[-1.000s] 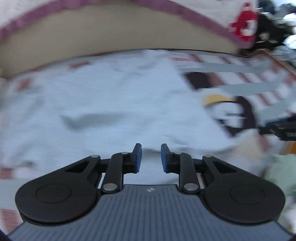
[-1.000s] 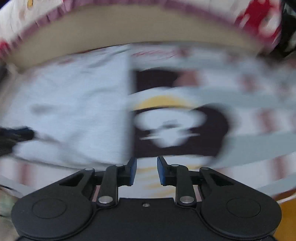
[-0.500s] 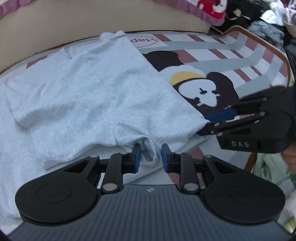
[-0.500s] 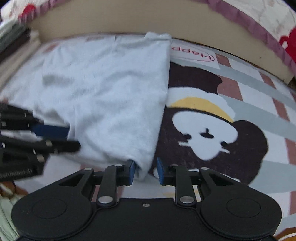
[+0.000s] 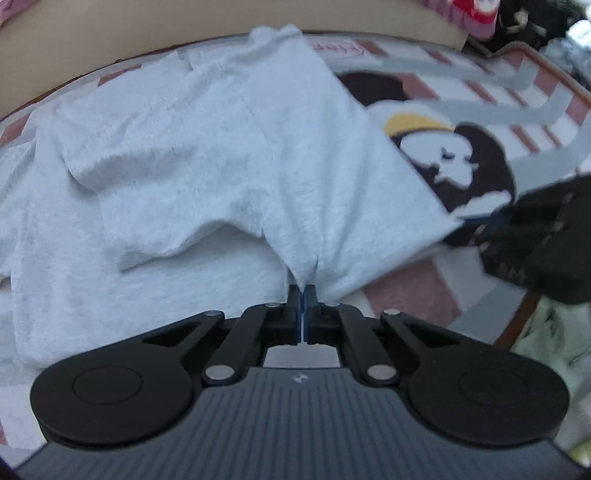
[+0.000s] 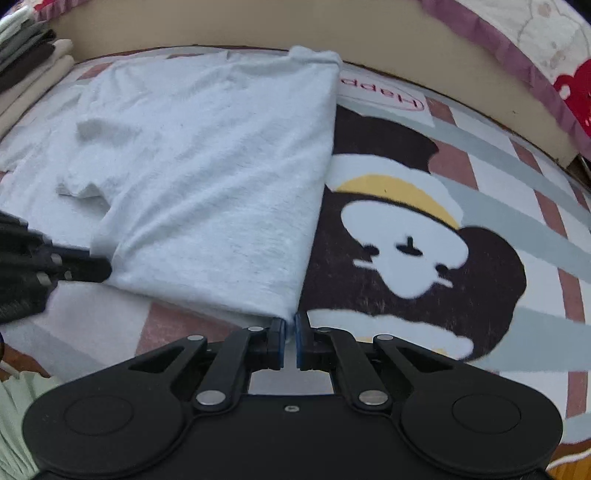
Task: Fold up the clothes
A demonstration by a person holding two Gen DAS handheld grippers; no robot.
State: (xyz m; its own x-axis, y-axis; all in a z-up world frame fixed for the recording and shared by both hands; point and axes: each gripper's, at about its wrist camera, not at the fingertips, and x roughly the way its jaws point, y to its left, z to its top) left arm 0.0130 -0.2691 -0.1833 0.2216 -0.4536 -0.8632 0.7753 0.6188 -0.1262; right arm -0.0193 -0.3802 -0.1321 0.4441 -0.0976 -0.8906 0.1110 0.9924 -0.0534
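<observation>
A round table [image 6: 480, 122] fills both views, its top printed with red, white and grey stripes and a dark cartoon face [image 6: 406, 240] with a yellow band. A beige padded edge [image 6: 369, 33] curves behind the table's far rim, with a purple-trimmed patterned cover [image 6: 535, 55] above it.

The light grey T-shirt [image 6: 207, 177] lies on the table to the left of the cartoon face, folded lengthwise so one long straight edge runs just beside the face. A short sleeve [image 5: 147, 221] lies folded over the shirt's body on the side away from the face. The collar end [image 6: 314, 55] points at the table's far rim.

A stack of folded clothes [image 6: 26, 62] in dark and cream tones sits beyond the shirt's left side, at the table's edge. Pale green fabric [image 5: 554, 332] lies off the table's near rim.

The left gripper [image 5: 302, 295] has its blue pads pressed together on the shirt's near hem, and the cloth bunches into a peak rising from the pinch. The right gripper [image 6: 290, 325] is at the near corner of the shirt next to the cartoon face, its fingers drawn close with only a thin gap and the hem corner caught between them.
</observation>
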